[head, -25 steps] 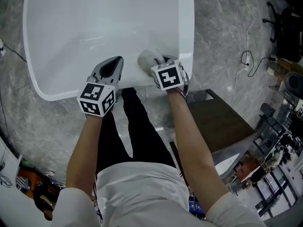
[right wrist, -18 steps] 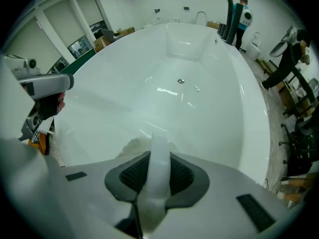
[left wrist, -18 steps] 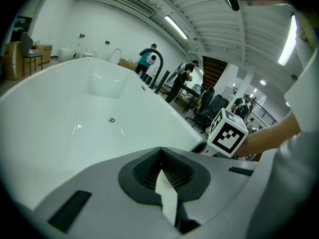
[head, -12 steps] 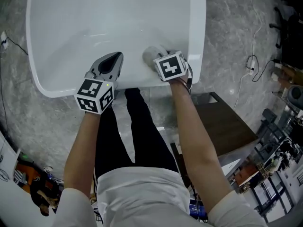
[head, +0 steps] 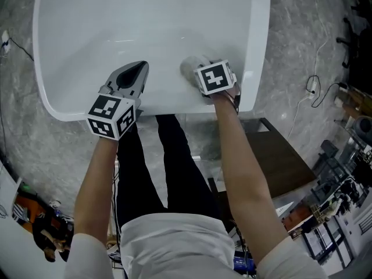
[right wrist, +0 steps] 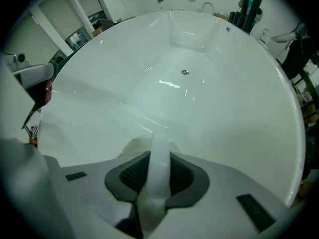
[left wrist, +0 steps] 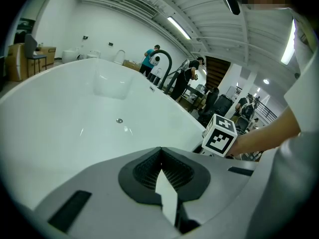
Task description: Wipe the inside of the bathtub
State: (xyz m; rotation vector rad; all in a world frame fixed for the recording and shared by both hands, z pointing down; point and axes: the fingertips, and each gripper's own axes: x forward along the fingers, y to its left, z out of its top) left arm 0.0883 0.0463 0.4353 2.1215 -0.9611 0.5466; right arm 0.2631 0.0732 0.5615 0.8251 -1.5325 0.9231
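Mid-wipe, seemingly: right tool (head: 197, 74) pinches a crumpled white cloth (right wrist: 157, 176) against the glossy white bathtub's (head: 145, 16) near wall, left tool (head: 132, 77) closed on nothing; next, sweep farther in.

Your scene was brightly and evenly lit from overhead; the left gripper view showed ceiling strip lights (left wrist: 178, 27) as the source. The white bathtub (head: 145, 16) carried short glare streaks near its floor, with only faint shadows. Both gripper views bent strongly toward the edges and went black in the corners. In the right gripper view, the nearby cloth (right wrist: 157, 168) was out of focus.
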